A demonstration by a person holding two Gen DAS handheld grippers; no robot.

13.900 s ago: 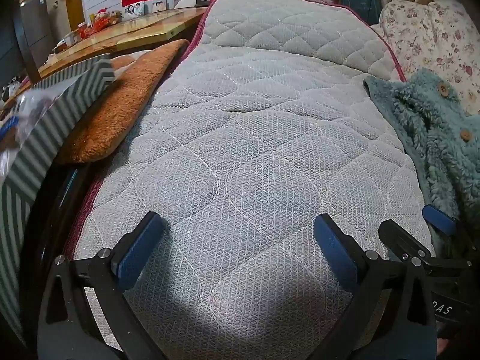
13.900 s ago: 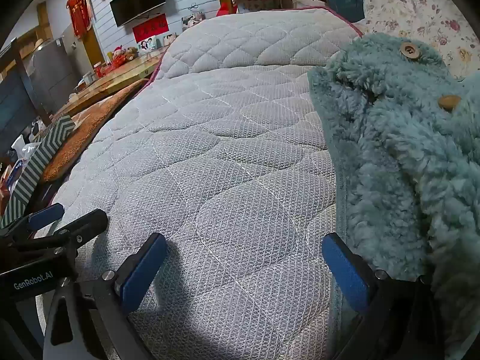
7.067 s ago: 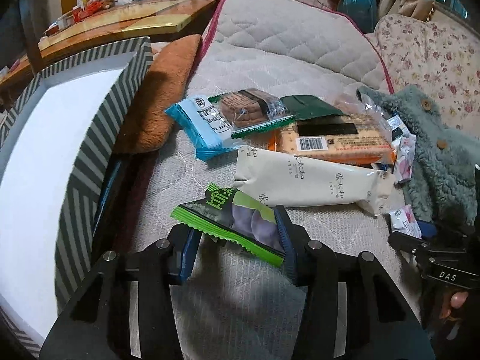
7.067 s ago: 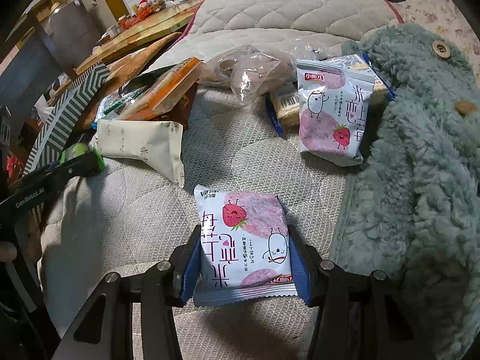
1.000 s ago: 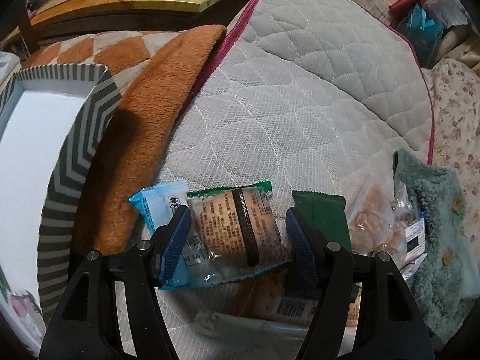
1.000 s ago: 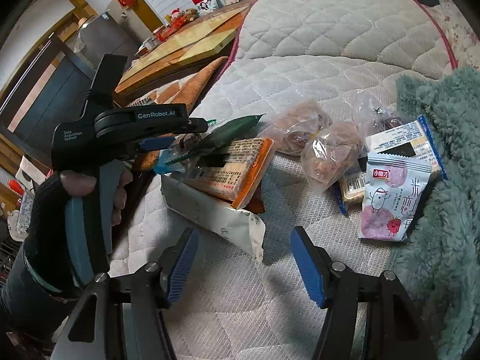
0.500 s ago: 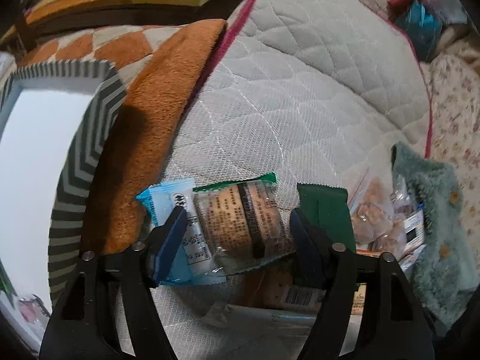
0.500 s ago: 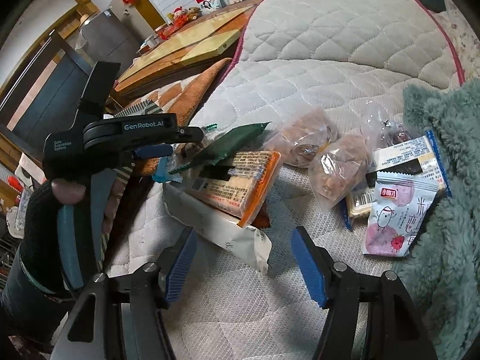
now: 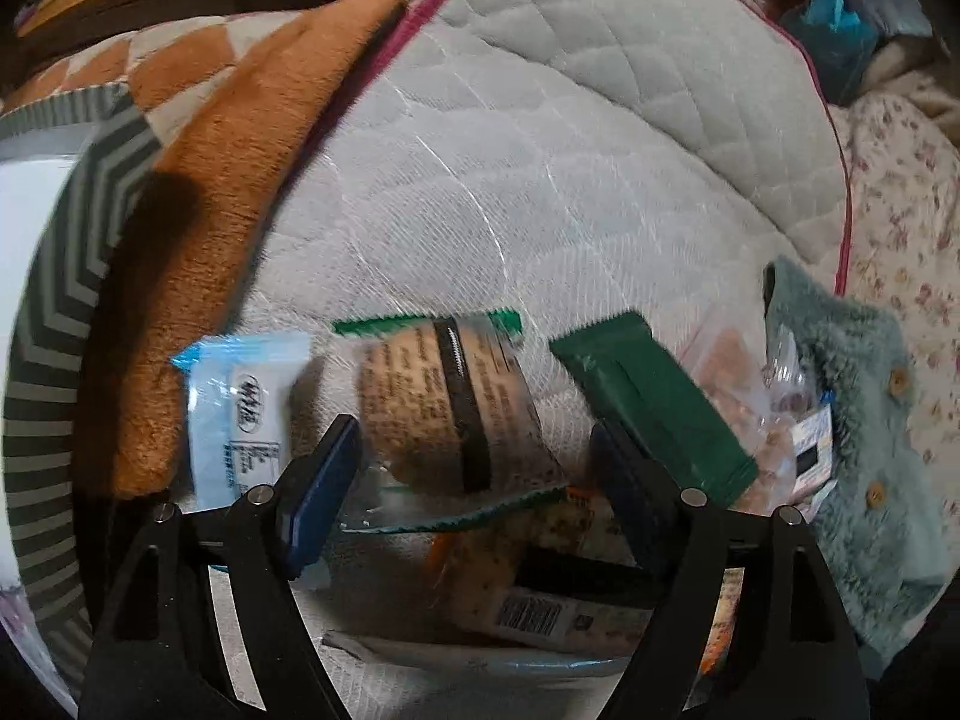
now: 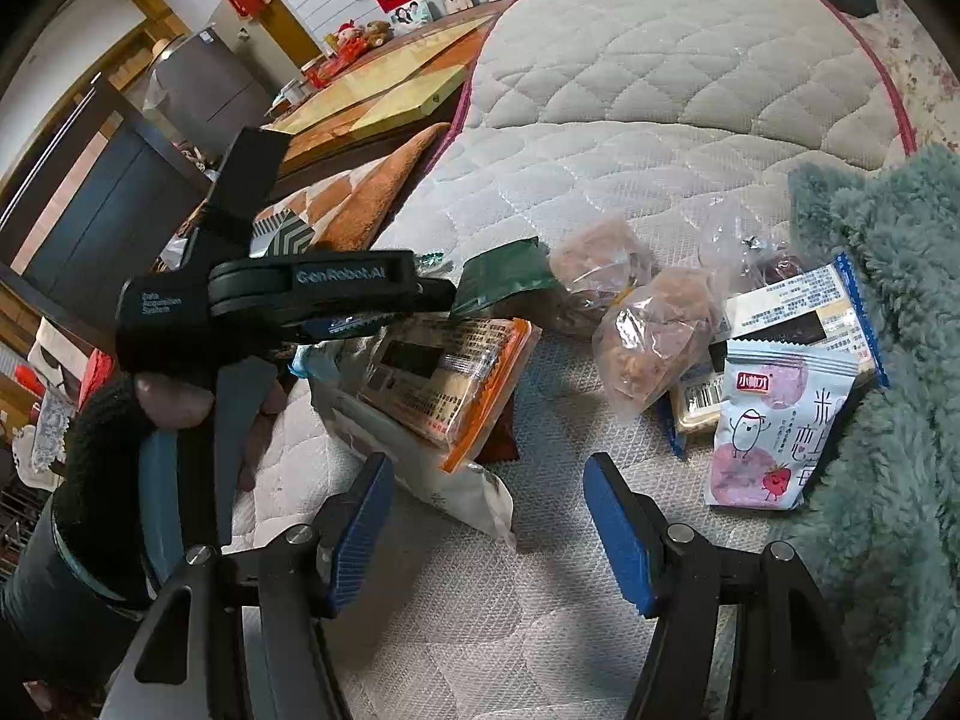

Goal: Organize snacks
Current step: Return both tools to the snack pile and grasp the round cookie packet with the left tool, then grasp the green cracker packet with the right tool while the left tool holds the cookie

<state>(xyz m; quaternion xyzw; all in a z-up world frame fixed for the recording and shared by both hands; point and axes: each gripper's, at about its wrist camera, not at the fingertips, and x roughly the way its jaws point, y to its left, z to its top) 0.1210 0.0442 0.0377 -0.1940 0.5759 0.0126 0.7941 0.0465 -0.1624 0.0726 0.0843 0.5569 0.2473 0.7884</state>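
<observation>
the left claw [image 9: 474, 474] is opening around a clear, green-edged packet of brown biscuits [image 9: 447, 402], pads off it, on the grey quilted bed [image 9: 510, 180]. at its 9 o'clock lies a light-blue packet [image 9: 240, 408]. the right claw [image 10: 489, 525] hangs half open, empty.

We see a clear green-edged packet of brown biscuits [image 9: 444, 414] lying tilted between the opening left jaws, a light-blue wrapper [image 9: 240, 414] beyond the left pad, a dark-green foil sachet [image 9: 648, 396] beyond the right pad.
</observation>
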